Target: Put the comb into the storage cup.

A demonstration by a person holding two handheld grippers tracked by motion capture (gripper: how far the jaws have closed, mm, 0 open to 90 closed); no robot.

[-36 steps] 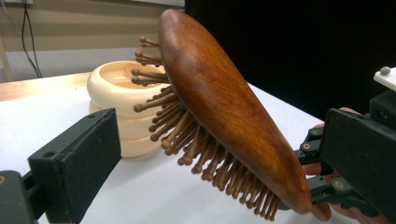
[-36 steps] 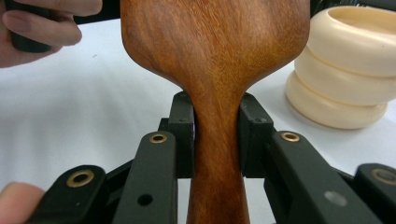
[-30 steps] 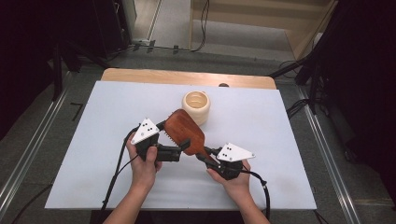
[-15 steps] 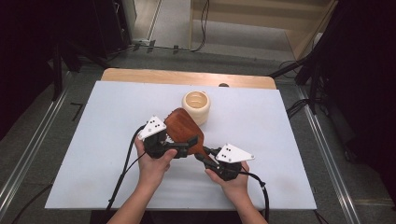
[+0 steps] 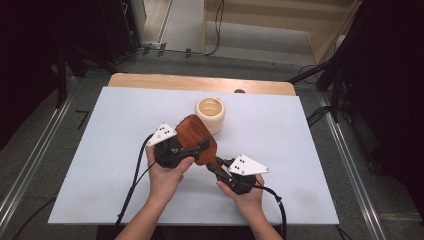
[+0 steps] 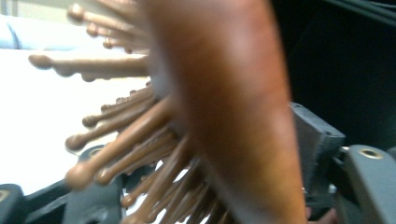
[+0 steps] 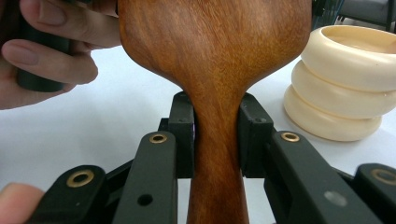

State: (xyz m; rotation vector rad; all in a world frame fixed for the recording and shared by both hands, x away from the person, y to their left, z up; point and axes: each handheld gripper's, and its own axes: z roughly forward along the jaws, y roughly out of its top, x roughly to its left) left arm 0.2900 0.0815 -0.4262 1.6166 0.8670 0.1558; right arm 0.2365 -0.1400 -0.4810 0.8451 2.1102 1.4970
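Two hands hold one wooden hairbrush [image 5: 196,140] over the white worktop [image 5: 100,150] in the high view. The left tongs [image 5: 197,148] reach in from the left and sit around the wide brown head of the brush. The right tongs [image 5: 216,169] come from the lower right and grip the thin handle. The brush is tilted, with its head up toward a cream ribbed cup [image 5: 210,114]. The cup stands just behind the brush head, near the middle of the worktop. Grey plates sit on top of both tools, and black cables trail down toward the person.

In the left gripper view, the brush head [image 6: 224,107] is very close and blurry. Its smooth brown back faces right. Its many brown bristles [image 6: 116,140] with round tips point left and down. One dark pad [image 6: 310,140] sits right by the back of the head, and the other jaw is low among the bristles. The jaws have just been closing with the brush head between them. Whether the pads press on it is too blurry to tell.

In the right gripper view, the right tongs [image 7: 215,137] are clamped tight on the neck of the brush handle [image 7: 217,154], one pad on each side. The left hand [image 7: 46,51] shows at the upper left. The cream cup [image 7: 341,79] stands on the worktop at the right.
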